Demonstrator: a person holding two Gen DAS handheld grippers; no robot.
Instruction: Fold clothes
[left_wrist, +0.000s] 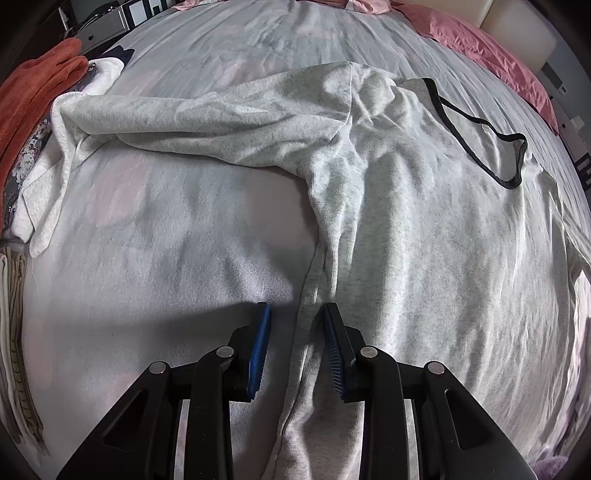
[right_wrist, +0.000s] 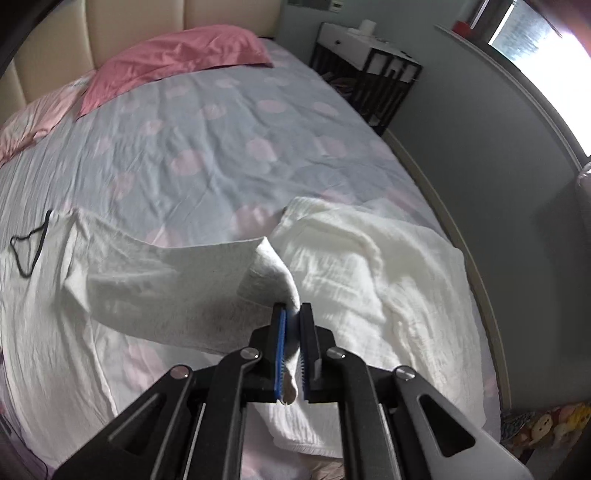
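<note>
A light grey long-sleeved shirt (left_wrist: 424, 229) with a black-trimmed neckline (left_wrist: 480, 136) lies flat on the bed. One sleeve (left_wrist: 184, 118) stretches away to the left. My left gripper (left_wrist: 297, 314) points down at the shirt's side seam, which runs between the parted blue pads (left_wrist: 258, 343); they do not press on it. In the right wrist view my right gripper (right_wrist: 291, 314) is shut on the cuff of the other sleeve (right_wrist: 166, 288), which hangs lifted above the bed. The shirt body (right_wrist: 37, 295) lies at the left of that view.
A white textured blanket (right_wrist: 369, 266) lies under the raised sleeve near the bed's right edge. Pink pillows (right_wrist: 177, 55) sit at the headboard, and a dark nightstand (right_wrist: 369, 70) stands beyond. An orange garment (left_wrist: 37, 85) and other piled clothes lie at the left.
</note>
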